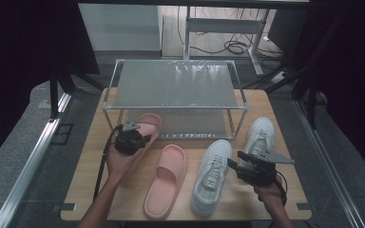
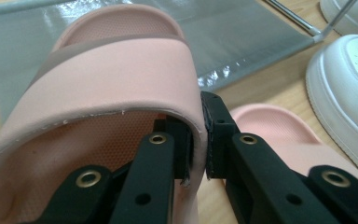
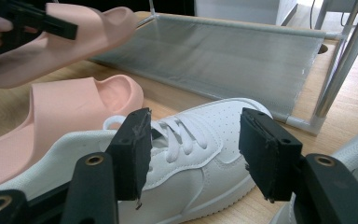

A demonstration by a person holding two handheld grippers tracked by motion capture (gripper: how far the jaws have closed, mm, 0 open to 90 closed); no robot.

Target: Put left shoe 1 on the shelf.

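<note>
— Pink foam, that slide sandal (image 2: 107, 70) in your left gripper (image 1: 130, 139): where do you have it?

— You have it pinched by the side edge of its strap. In the left gripper view one black jaw sits inside under the strap and the other outside, pads pressed on the foam between them. In the right gripper view the sandal hangs clear above the wooden table (image 1: 95, 190), toe pointing toward the lower tier of the metal-framed shoe rack with grey mesh shelves (image 1: 176, 85).

— And its mate?

— The second pink slide sandal (image 1: 166, 180) lies flat on the table, just beside a white lace-up sneaker (image 1: 211, 175).

— What about your right gripper (image 1: 247, 166)?

— Its jaws stand wide apart with nothing pressed between them. In the right gripper view they frame that sneaker's laces from above, without touching. You hold it near the table's right front, between this sneaker and the other white sneaker (image 1: 261, 133) lying by the rack's right leg.
</note>
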